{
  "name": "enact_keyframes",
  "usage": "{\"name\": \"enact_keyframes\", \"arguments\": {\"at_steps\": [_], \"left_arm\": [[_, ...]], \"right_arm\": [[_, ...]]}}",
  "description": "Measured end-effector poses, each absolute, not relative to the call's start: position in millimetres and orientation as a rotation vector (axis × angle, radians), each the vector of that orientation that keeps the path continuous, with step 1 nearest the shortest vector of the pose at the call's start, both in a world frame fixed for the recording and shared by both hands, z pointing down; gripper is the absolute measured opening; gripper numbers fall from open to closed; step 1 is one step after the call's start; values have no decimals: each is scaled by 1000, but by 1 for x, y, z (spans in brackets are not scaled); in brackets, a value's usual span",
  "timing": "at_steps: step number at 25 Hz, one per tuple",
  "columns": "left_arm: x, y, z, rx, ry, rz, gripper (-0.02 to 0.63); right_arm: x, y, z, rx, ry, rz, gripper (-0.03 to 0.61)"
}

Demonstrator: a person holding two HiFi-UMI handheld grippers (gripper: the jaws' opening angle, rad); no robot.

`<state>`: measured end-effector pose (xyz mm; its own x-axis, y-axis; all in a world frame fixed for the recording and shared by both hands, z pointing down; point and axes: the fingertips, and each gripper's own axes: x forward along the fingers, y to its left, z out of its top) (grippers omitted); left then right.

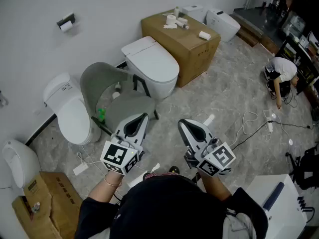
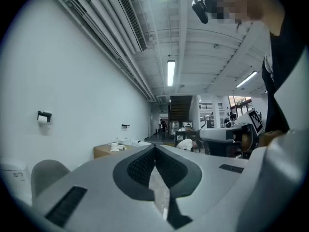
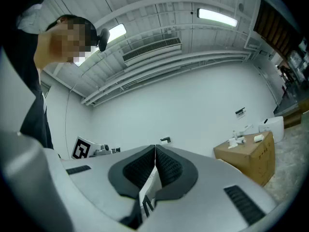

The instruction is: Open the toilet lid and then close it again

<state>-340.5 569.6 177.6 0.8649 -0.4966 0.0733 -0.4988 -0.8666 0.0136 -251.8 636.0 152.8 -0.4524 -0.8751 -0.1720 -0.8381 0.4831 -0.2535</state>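
A person is holding two grippers low and close to the body, and neither is touching anything. The left gripper [image 1: 142, 117] is showing its ribbed jaws pressed together in its own view, with nothing between them. The right gripper [image 1: 183, 122] is likewise holding its jaws together and empty.

The toilet [image 1: 152, 66] is standing ahead of both grippers, well apart from them, with its white lid [image 1: 155, 62] lying flat and closed. Its long axis is running from the wall, ahead and to the left, toward the free front edge, which is pointing nearer and to the right. The hinge is therefore sitting at the far end. A grey chair [image 1: 114, 96] is standing just ahead of the left gripper, between it and the toilet. A second toilet [image 1: 72, 113] is sitting off to the left of that gripper.

Both grippers are lying about equally near the front edge. The right one appears to have the clearer path, since the chair is partly blocking the left.
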Motion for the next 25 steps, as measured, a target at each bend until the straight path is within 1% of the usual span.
{"name": "enact_keyframes", "arguments": {"at_steps": [12, 25], "left_arm": [[-335, 563, 179, 3001, -795, 102, 5], [-319, 562, 182, 3000, -799, 110, 4]], "right_arm": [[-247, 631, 156, -1458, 2467, -187, 21], [-222, 628, 160, -1454, 2407, -271, 21]]}}
